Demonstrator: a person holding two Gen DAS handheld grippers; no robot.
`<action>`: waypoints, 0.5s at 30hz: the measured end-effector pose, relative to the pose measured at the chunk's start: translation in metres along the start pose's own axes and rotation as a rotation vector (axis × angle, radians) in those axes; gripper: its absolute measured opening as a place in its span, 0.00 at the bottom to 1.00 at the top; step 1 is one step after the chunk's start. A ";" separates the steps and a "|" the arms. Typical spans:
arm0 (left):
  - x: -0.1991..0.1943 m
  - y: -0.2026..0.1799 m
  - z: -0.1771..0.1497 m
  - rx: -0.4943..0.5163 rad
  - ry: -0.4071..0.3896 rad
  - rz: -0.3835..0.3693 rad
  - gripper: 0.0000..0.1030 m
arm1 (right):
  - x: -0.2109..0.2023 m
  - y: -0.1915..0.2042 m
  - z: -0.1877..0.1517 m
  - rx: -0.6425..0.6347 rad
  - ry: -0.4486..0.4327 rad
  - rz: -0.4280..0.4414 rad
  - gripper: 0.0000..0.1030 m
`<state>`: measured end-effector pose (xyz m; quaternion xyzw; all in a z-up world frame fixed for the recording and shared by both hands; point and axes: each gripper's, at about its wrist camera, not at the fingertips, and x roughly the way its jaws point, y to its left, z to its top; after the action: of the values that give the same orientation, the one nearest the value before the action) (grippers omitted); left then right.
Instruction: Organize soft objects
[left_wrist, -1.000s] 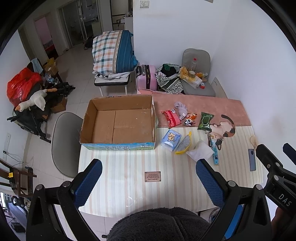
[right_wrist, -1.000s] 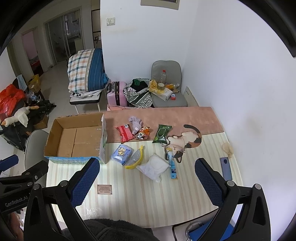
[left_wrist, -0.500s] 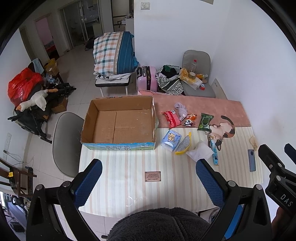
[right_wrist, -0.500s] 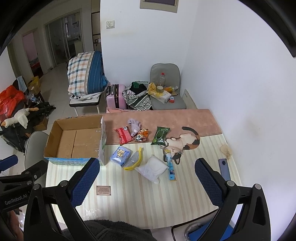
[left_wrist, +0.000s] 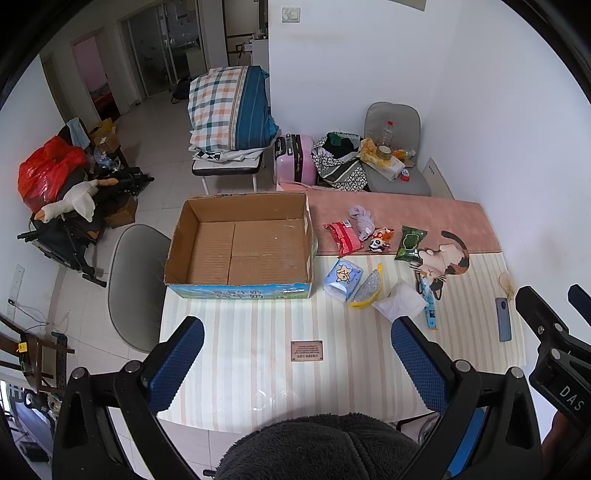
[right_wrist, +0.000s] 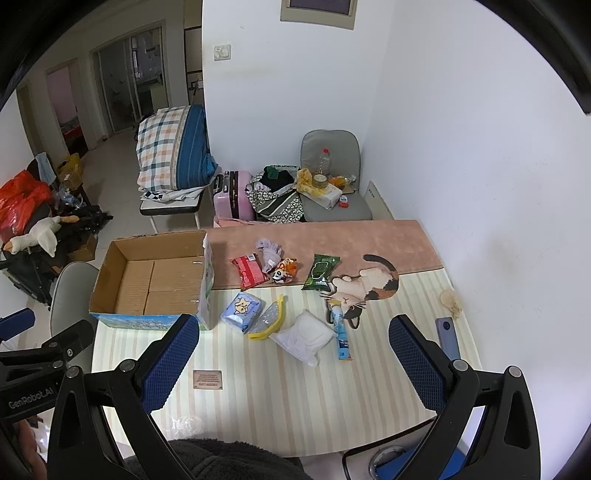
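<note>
Left wrist view: the left gripper (left_wrist: 297, 363) hangs high over the near edge of the table (left_wrist: 258, 387), its blue pads spread wide with nothing between them. The cardboard box (left_wrist: 240, 254) sits ahead and slightly left, open and with nothing in it. The soft things lie ahead and to the right of the box — a blue tissue pack (left_wrist: 342, 275), a yellow-edged pouch (left_wrist: 366, 288), a white soft pack (left_wrist: 400, 301), a red packet (left_wrist: 343, 238), a grey cloth (left_wrist: 362, 221) and a green wipes pack (left_wrist: 410, 242).

Right wrist view: the right gripper (right_wrist: 293, 360) is likewise spread and holding nothing. The white soft pack (right_wrist: 303, 338) lies almost straight ahead between its fingers, with the blue tissue pack (right_wrist: 242, 308) just left of it. By my judgement the right gripper is the nearer one — the box (right_wrist: 155, 284) lies off to its left, so a pick would then carry leftward.
</note>
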<state>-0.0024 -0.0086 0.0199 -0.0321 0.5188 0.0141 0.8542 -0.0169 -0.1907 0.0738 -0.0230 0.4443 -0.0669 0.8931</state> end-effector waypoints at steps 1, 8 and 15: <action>-0.001 0.000 0.001 0.000 0.000 0.001 1.00 | 0.000 -0.001 0.000 0.001 0.000 0.002 1.00; -0.002 0.001 -0.002 0.000 -0.003 0.000 1.00 | -0.002 -0.002 0.000 0.002 0.001 0.008 1.00; -0.002 0.001 -0.003 0.000 -0.005 0.000 1.00 | -0.002 -0.001 -0.002 0.000 0.001 0.009 1.00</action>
<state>-0.0058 -0.0074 0.0204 -0.0321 0.5165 0.0143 0.8556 -0.0193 -0.1911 0.0746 -0.0210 0.4447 -0.0631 0.8932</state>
